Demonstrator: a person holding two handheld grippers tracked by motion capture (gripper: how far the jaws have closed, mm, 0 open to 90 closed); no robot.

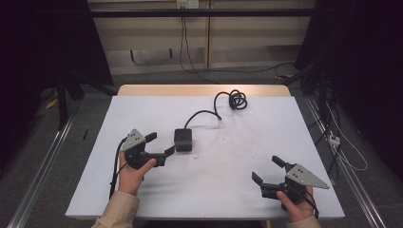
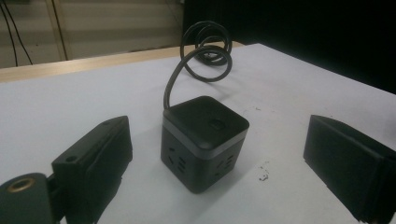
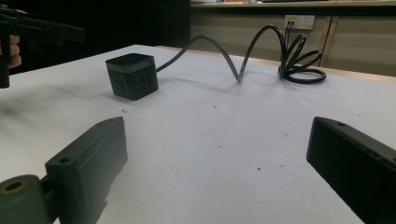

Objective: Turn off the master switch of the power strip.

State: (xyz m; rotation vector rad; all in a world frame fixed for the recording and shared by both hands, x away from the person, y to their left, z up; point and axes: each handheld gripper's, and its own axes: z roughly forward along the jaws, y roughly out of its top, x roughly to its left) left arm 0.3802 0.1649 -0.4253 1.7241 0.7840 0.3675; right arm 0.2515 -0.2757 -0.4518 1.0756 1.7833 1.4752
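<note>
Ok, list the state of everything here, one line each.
Left gripper: open, jaws either side of the cube, not touching it.
Right gripper: open, empty, apart from the cube.
Cube: upright on the table, untouched.
Cable: attached to the cube, far end coiled.

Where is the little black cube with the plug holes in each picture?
High view: black plastic socket cube at table centre, just beyond the open left gripper.
Left gripper view: cube centre, between the jaws.
Right gripper view: cube upper left.
Shared landmark: its coiled black cable.
</note>
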